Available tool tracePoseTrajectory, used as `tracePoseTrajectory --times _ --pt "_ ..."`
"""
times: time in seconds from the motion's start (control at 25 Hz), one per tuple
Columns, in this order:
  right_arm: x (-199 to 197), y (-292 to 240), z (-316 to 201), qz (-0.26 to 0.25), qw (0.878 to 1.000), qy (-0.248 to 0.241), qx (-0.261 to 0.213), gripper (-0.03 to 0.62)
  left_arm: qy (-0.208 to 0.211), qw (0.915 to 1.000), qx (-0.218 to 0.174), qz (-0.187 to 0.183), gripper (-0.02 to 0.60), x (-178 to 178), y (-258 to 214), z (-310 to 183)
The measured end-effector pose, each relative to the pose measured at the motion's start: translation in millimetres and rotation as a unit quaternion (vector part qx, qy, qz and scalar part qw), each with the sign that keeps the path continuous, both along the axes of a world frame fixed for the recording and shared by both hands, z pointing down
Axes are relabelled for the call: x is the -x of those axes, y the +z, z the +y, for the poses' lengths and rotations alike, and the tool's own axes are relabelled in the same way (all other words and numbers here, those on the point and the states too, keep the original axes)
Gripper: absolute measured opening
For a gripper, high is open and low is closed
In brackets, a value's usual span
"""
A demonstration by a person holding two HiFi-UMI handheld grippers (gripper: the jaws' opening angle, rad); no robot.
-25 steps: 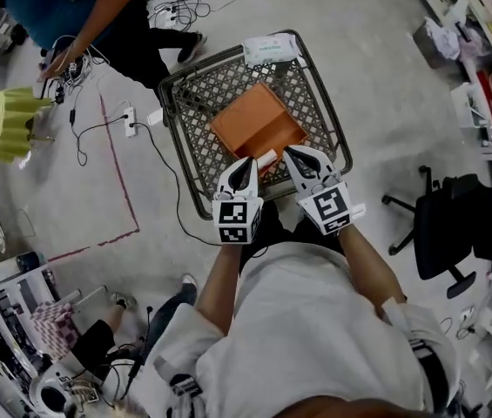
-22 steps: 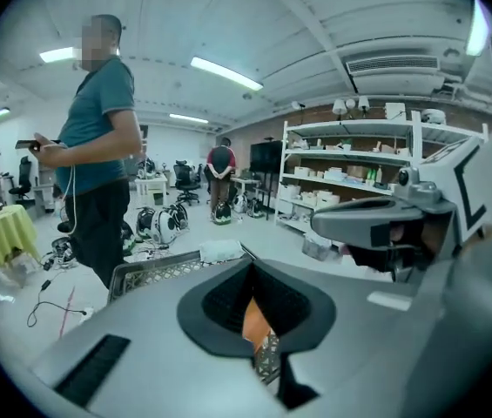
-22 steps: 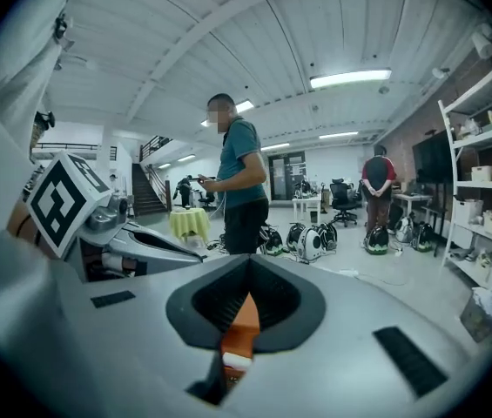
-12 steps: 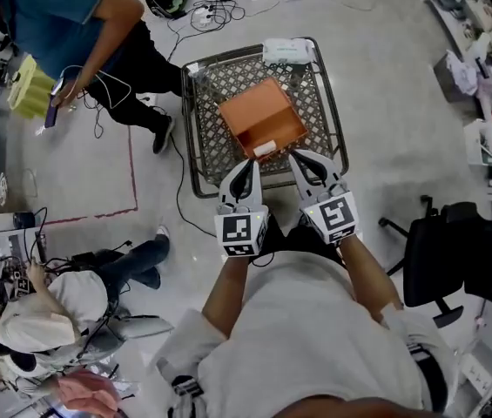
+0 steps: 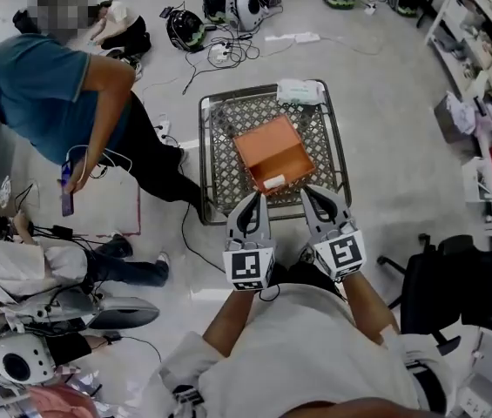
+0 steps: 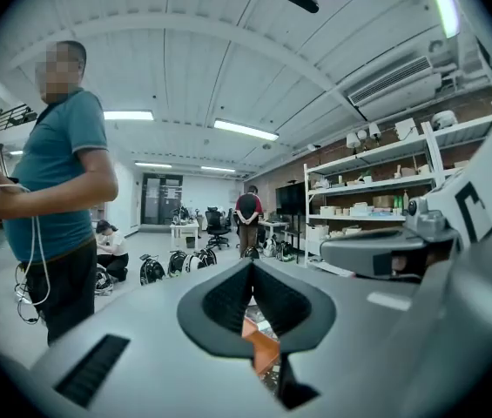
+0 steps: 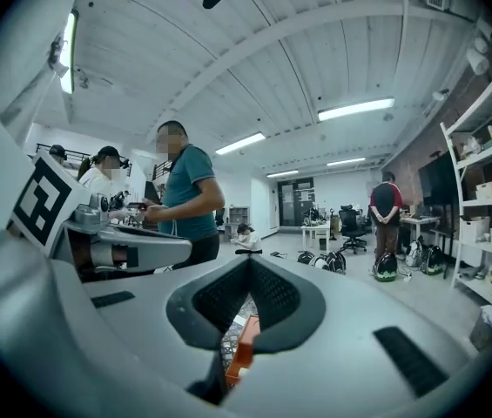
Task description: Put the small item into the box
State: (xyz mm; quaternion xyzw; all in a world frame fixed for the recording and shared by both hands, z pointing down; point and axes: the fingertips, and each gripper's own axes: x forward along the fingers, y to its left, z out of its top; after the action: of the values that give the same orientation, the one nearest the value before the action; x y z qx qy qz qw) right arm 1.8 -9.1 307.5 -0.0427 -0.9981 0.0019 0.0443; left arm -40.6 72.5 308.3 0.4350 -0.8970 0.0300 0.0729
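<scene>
Pale workshop floor fills my head view, strewn with cables and helmets (image 5: 237, 5), with shelving (image 5: 488, 68) along the right side. A wire cart (image 5: 213, 159) stands just ahead of me, and an open orange box (image 5: 272, 146) sits tilted inside it. A small white item (image 5: 273, 182) lies at the near edge of the box, inside it as far as I can tell. A white packet (image 5: 300, 91) rests at the cart's far end. My left tool (image 5: 252, 198) hovers over the cart's near rim, jaws pressed together on nothing. My right tool (image 5: 309, 193) is beside it, likewise closed and empty. A person in a teal shirt (image 5: 41, 90) stands at the left.
</scene>
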Motion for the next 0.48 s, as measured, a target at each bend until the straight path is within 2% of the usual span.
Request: tracePoseTrajectory --times 0.2,0.48 --pt "0.7 -25.4 11.1 -0.02 1.0 0.01 -0.003 0.003 0.011 0.9998 -0.014 -0.009 0.008 -3.6 -19.6 7.5" --pt "8.6 -48.6 9.1 -0.046 0.999 0.023 -0.017 0.003 0.009 0.9991 -0.031 -0.028 0.008 9.8 -36.8 10.9"
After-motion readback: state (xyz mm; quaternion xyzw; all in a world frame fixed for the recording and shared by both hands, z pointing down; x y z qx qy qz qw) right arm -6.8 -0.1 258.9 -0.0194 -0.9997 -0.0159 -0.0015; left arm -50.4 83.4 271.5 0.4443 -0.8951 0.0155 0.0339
